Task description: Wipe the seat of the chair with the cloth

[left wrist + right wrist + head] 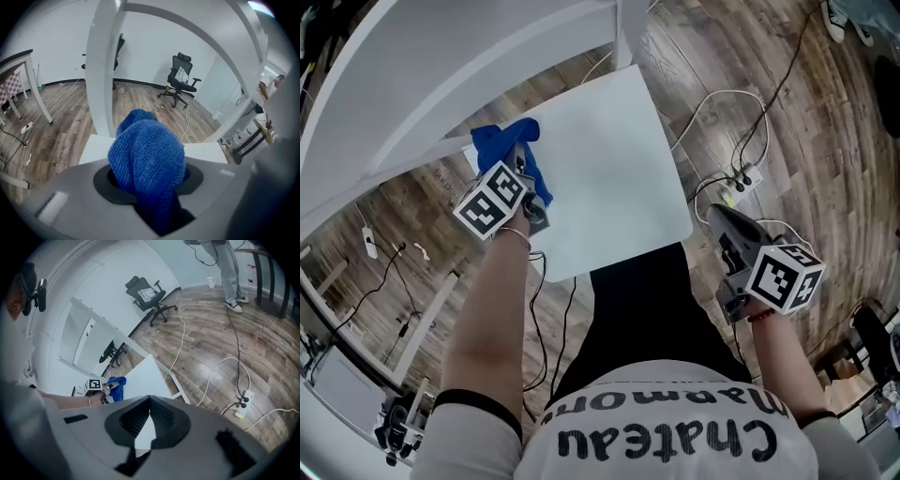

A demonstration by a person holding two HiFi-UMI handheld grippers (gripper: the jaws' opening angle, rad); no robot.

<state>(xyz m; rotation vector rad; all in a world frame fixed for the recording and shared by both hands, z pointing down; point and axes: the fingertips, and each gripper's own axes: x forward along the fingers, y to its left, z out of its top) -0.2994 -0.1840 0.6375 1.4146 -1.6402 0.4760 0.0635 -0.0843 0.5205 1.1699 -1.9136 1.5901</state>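
- The cloth (499,139) is bunched into a rounded lump. Its long axis runs along the line of the left claw (522,167) and points away from the person, toward the seat's far left corner.
- It is bright blue with a nubby pile (microfibre, by the look) and lies over that corner of the white seat (609,169).
- The left claw is clamped on the cloth.
- The right claw (719,217) has its tips together on nothing, off the seat's right edge above the wooden floor (787,141).
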